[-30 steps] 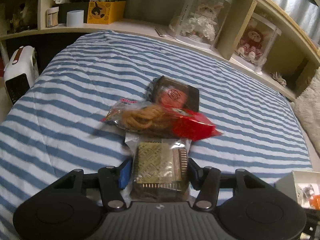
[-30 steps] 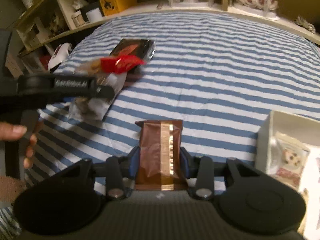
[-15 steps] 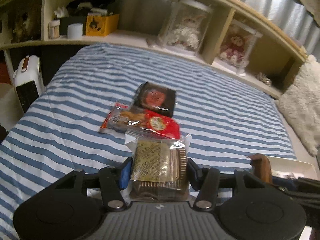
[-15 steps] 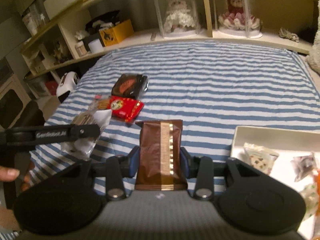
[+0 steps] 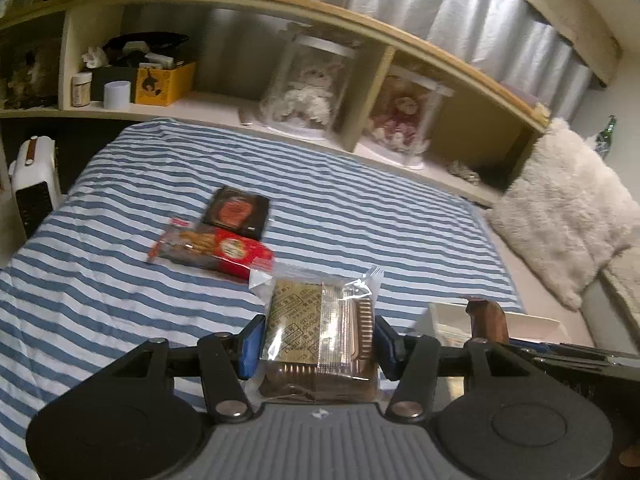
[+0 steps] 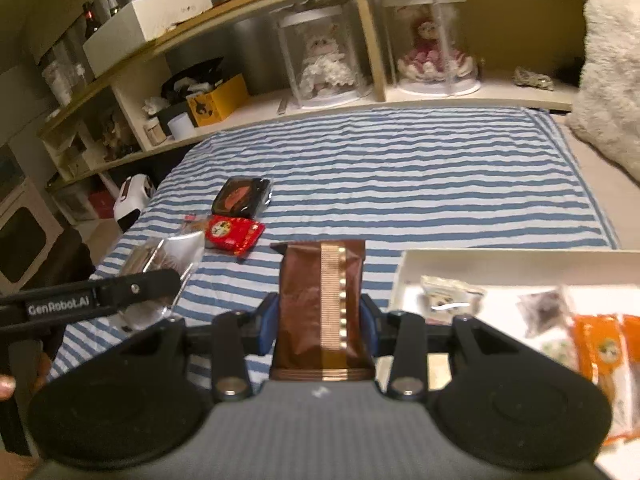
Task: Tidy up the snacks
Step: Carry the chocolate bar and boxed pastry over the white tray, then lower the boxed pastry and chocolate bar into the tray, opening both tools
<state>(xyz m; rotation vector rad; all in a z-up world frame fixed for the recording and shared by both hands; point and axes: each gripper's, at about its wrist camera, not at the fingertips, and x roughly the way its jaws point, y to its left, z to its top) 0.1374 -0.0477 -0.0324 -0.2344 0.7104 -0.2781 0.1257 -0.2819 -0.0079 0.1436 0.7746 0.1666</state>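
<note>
Nearby, red packet (image 5: 212, 249), black packet (image 5: 237, 212).

white tray (image 6: 404, 272) — cut off at right edge

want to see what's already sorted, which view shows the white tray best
The right wrist view. There the white tray fills the lower right, with packets lying inside it, among them orange ones. The left wrist view catches only a low strip of its rim, its contents hidden.

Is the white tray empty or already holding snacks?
Holding snacks: the white tray contains a small cookie packet and orange packets.
</note>
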